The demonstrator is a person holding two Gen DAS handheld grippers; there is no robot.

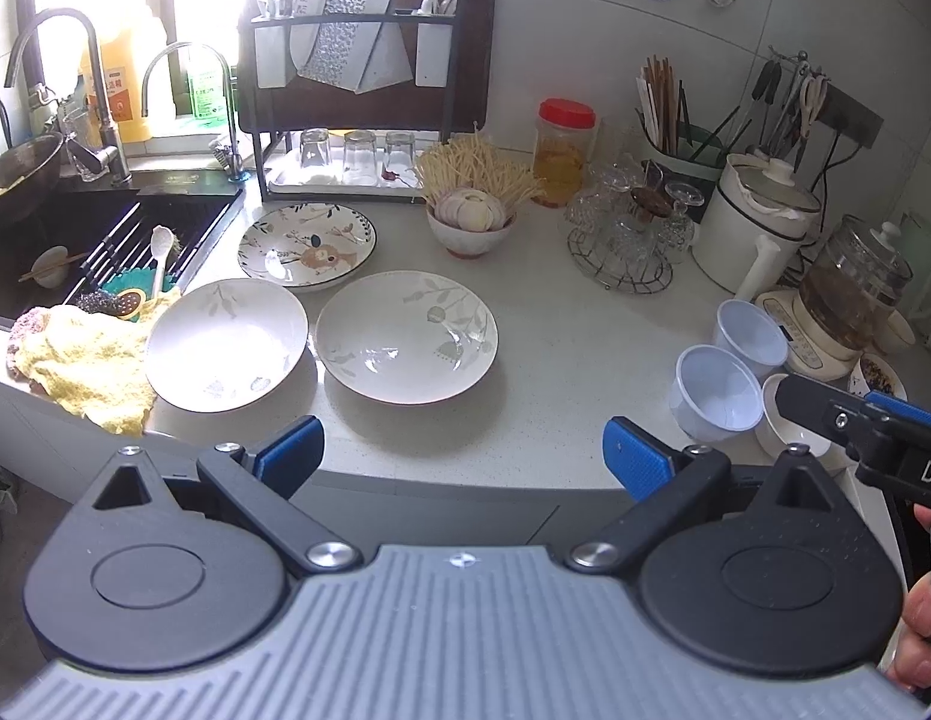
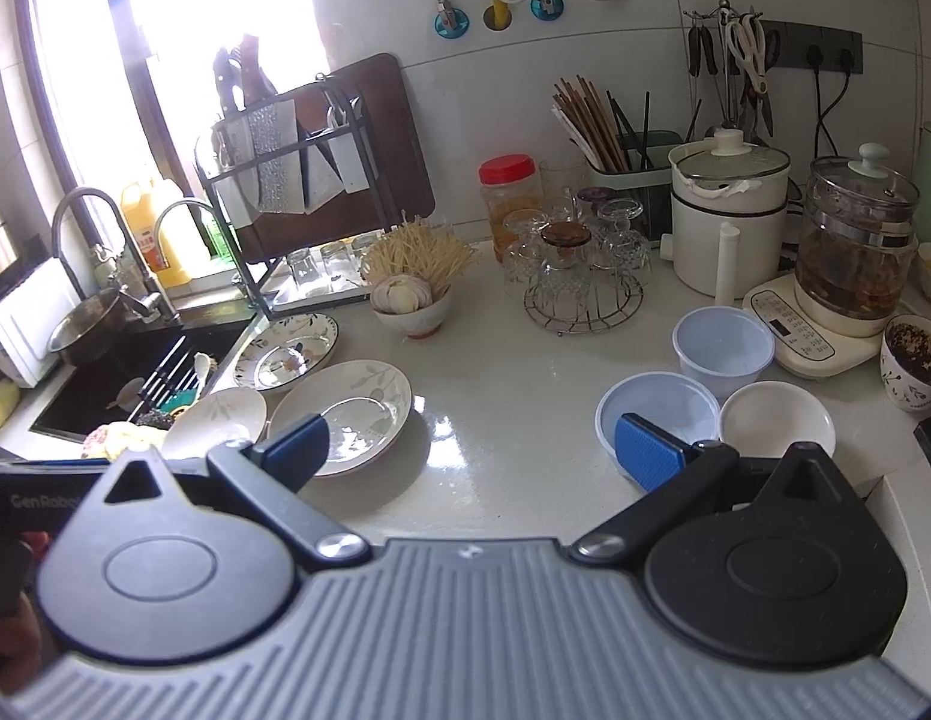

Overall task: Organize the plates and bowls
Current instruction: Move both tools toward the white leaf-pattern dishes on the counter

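Three plates lie on the white counter: a leaf-patterned plate (image 1: 407,336) in the middle, a plain white plate (image 1: 225,343) to its left by the sink, and a deer-patterned plate (image 1: 307,245) behind them. Two clear plastic bowls (image 1: 718,391) and a small white bowl (image 1: 789,420) stand at the right. My left gripper (image 1: 462,456) is open and empty, held over the counter's front edge before the leaf plate. My right gripper (image 2: 471,450) is open and empty, between the leaf plate (image 2: 341,415) and the plastic bowls (image 2: 657,414). The small white bowl (image 2: 777,420) sits beside them.
A sink (image 1: 75,252) with utensils and a yellow cloth (image 1: 87,360) lies at the left. A dish rack (image 1: 351,96) with glasses, a garlic bowl (image 1: 472,222), a glass stand (image 1: 627,234), a white pot (image 1: 759,222) and a glass kettle (image 2: 849,264) line the back and right.
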